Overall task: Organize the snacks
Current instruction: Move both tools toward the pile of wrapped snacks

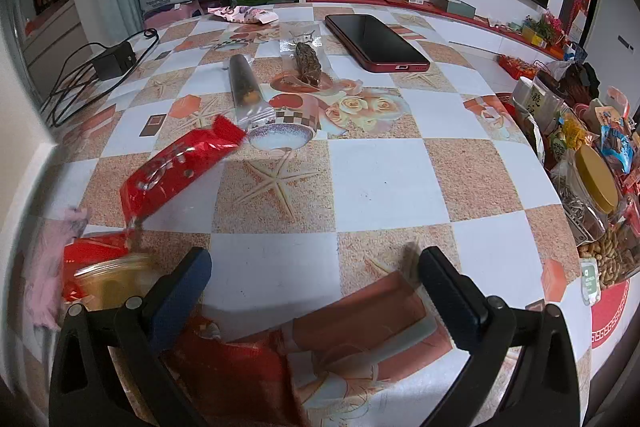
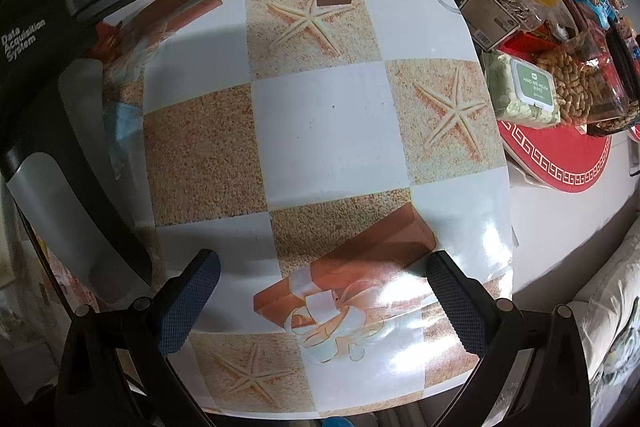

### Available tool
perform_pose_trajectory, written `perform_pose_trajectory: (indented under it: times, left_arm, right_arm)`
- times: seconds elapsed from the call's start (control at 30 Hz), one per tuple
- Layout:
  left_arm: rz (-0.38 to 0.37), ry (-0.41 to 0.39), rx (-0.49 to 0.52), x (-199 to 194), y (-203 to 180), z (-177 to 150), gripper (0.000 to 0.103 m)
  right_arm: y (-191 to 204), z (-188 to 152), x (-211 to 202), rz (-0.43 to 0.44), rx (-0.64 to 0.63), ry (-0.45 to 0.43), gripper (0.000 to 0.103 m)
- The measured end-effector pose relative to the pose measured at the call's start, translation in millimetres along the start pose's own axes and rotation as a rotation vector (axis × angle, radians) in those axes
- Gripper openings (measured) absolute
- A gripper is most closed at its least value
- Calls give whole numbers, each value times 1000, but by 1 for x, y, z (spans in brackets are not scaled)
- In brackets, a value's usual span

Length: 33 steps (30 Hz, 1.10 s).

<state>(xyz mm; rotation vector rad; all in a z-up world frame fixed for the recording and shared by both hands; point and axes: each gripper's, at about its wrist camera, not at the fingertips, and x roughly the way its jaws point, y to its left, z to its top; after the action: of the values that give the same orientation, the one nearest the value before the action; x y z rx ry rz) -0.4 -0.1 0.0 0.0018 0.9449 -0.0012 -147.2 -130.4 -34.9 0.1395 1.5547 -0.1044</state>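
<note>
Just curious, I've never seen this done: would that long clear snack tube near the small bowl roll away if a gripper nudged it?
Probably. The tube looks round and lies on its side on the smooth tablecloth, so a sideways push could roll it. Its flat sealed end by the bowl may stop it. The clear wrapper looks slick, so it might slip.

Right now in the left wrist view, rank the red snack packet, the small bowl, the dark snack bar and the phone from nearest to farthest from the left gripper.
From the left gripper:
1. Red snack packet, ahead left.
2. Small bowl, just beyond it, centre.
3. Dark snack bar, farther back, centre.
4. Phone, farthest, back right.
</note>
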Motion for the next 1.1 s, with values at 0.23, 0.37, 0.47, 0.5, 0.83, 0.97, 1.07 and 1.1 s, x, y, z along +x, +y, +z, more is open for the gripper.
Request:
perform_pose_trajectory:
  times: [0.23,0.37,0.47,0.5,0.83,0.97,1.07,1.1]
  left_arm:
    - [0,0,0,0,0,0,103]
    - [0,0,0,0,0,0,103]
    - [0,0,0,0,0,0,103]
    - [0,0,0,0,0,0,103]
    - [0,0,0,0,0,0,103]
    - [0,0,0,0,0,0,103]
    - [0,0,0,0,0,0,103]
    - [1,0,0,0,0,0,103]
  right_arm:
    - [2,2,-1,8,1,9,103]
    - [4,-2,-2,17,2,6,103]
    - [5,-3,-3,39,5,11,103]
    - [5,-3,-4,45,6,11,103]
    - [8,2,-7,45,12,12,103]
    - [7,4,-5,24,9,35,103]
    - [6,5,-5,25,8,39,103]
    - [6,5,-5,24,8,42,103]
